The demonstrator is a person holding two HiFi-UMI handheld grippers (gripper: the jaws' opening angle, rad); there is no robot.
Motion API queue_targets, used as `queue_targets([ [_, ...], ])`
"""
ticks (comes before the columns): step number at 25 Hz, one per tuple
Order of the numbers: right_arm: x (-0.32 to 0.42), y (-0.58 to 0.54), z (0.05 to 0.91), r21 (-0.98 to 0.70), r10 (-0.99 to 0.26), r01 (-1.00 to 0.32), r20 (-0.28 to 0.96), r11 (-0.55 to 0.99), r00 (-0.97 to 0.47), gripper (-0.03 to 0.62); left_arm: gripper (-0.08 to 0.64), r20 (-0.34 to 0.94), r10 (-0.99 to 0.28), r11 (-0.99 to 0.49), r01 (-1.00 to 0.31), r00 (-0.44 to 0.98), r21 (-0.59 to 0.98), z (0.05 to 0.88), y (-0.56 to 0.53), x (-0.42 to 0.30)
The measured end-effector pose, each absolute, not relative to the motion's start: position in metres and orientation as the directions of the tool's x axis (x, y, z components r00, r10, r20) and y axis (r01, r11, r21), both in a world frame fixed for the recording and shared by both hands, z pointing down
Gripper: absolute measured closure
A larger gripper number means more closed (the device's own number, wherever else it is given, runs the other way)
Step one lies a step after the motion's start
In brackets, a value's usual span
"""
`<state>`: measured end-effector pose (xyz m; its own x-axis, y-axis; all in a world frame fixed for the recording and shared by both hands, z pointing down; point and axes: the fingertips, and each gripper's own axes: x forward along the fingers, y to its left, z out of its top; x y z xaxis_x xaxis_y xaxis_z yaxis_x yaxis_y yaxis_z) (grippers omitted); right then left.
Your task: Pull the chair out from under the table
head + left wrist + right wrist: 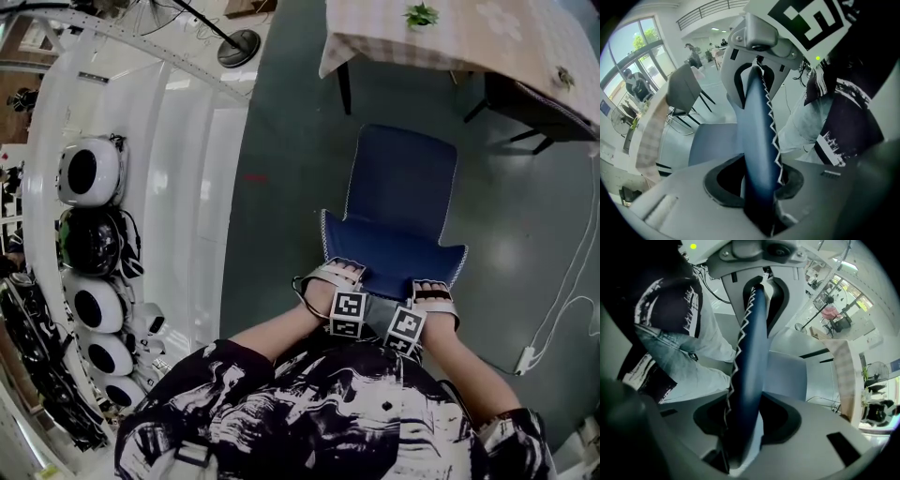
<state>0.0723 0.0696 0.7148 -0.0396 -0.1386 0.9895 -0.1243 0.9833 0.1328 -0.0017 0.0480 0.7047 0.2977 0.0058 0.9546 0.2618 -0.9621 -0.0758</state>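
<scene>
Loosely, the left tool (338,273) and the right tool (433,289) sit released around the thin blue chair back (394,255), its rim sewn with white zigzag stitching (774,136).

Blue chair (398,211) clear of table (487,37), left gripper (341,273), right gripper (433,287) at its top edge

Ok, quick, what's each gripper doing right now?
Left gripper: open, fingers slightly apart around the chair back.
Right gripper: open, fingers slightly apart around the chair back.
</scene>
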Motion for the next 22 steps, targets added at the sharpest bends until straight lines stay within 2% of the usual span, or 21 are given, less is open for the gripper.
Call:
queue_targets([
  [6,0.086,0.085,0.66,-0.083,0.042,-0.145,0.962,0.986,-0.268,0.41,0.39,0.948,0.163,-0.956,0.281,0.272,0.084,0.672,0.05,-0.033],
  [8,0.096,0.074,0.63,-0.133,0.057,-0.209,0.94,0.969,-0.337,0.406,0.392,0.947,0.198,-0.945,0.307,0.254,0.115,0.651,0.044,-0.051],
  [9,0.101,0.061,0.613,-0.147,0.04,-0.259,0.925,0.954,-0.378,0.43,0.395,0.945,0.203,-0.945,0.306,0.255,0.12,0.639,0.036,-0.058],
  [12,0.112,0.001,0.55,-0.157,-0.109,-0.438,0.845,0.885,-0.524,0.435,0.44,0.919,0.164,-0.975,0.203,0.359,0.094,0.589,-0.01,-0.057],
  [15,0.122,-0.073,0.461,-0.14,-0.362,-0.588,0.668,0.796,-0.65,0.444,0.44,0.817,0.064,-0.998,0.026,0.573,0.06,0.511,-0.067,-0.024],
  [19,0.139,-0.154,0.319,-0.116,-0.652,-0.704,0.296,0.701,-0.698,0.456,0.44,0.512,-0.127,-0.99,-0.137,0.85,-0.02,0.375,-0.145,0.032],
  [22,0.153,-0.188,0.245,-0.031,-0.768,-0.771,0.068,0.636,-0.637,0.457,0.443,0.246,-0.235,-0.972,-0.235,0.94,-0.031,0.285,-0.195,0.055],
])
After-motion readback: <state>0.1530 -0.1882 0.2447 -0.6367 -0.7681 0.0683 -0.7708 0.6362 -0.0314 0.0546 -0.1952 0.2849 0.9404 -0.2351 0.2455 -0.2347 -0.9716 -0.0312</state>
